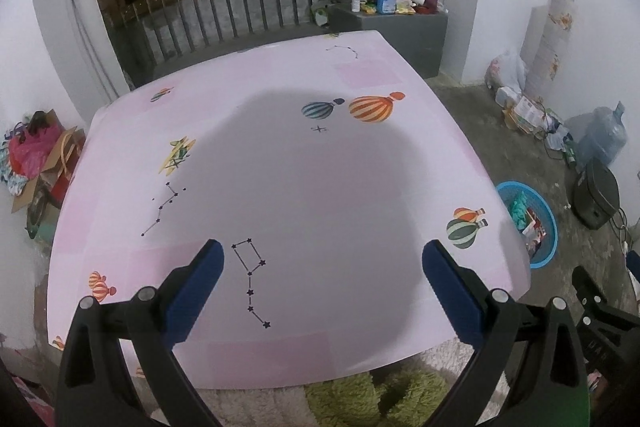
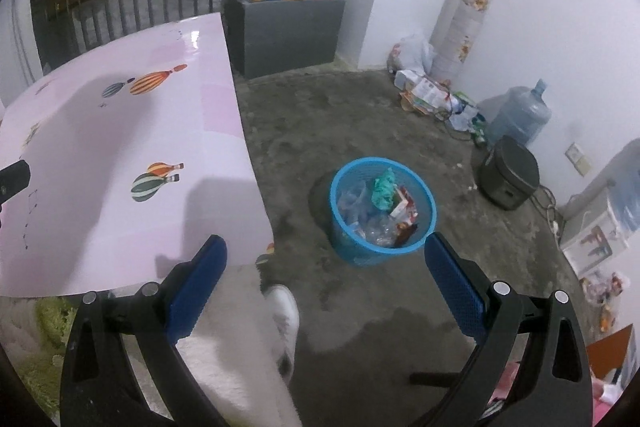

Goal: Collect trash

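Both the left gripper (image 1: pixel 322 269) and right gripper (image 2: pixel 326 267) hang spread and empty, worktop (image 1: pixel 280 187) looks bare, so probably just recheck the blue basket (image 2: pixel 428 195) before quitting.

From the left wrist camera we look forward and down between the spread fingers of the left gripper (image 1: pixel 322 267), close above the near edge of the pink table (image 1: pixel 280 167), facing the balcony railing (image 1: pixel 240 7) at the far end. From the right wrist camera we look from beside the table's right near corner, between the parted fingers of the right gripper (image 2: pixel 326 267), turned more to the right and down toward the concrete floor (image 2: pixel 360 123). Both views share the tabletop (image 2: pixel 100 155), the blue basket (image 2: pixel 380 207) (image 1: pixel 532 227) on the floor, the grey cabinet (image 1: pixel 400 27) (image 2: pixel 284 31) and the water jug (image 1: pixel 604 135) (image 2: pixel 520 115) by the wall.
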Motion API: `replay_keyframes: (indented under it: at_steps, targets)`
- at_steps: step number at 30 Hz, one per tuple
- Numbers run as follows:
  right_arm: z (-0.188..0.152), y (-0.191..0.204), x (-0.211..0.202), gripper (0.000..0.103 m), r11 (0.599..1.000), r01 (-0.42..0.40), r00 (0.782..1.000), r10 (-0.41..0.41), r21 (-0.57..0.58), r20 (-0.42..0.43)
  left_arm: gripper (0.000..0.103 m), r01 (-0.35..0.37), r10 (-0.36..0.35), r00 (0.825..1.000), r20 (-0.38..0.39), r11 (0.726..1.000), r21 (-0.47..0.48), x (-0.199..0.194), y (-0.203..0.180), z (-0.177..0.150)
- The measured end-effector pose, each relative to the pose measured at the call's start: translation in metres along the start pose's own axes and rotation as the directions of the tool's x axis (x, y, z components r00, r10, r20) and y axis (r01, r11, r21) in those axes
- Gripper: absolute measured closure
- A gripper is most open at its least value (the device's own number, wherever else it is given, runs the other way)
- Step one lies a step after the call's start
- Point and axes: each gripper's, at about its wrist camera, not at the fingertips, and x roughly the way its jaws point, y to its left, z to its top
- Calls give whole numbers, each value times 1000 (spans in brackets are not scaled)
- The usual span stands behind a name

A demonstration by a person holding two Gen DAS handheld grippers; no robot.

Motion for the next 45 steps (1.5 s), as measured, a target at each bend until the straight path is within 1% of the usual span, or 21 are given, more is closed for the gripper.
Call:
replay_keyframes:
  at_steps: [8, 22, 45]
  targets:
    - [-1, 8, -2, 8, 1000, -1, 1000, 1, -15, 2, 6, 2, -2, 1000, -5, 1000, -1, 3, 0, 1]
    - [3, 16, -9, 8, 997, -20, 999, 22, -68, 33, 6, -1, 0, 1000, -4, 1000, -7, 4, 1, 0]
    - [5, 16, -12, 8, 997, -24, 999, 27, -75, 45, 6, -1, 1, 1000, -9, 1000, -12, 3, 3, -5]
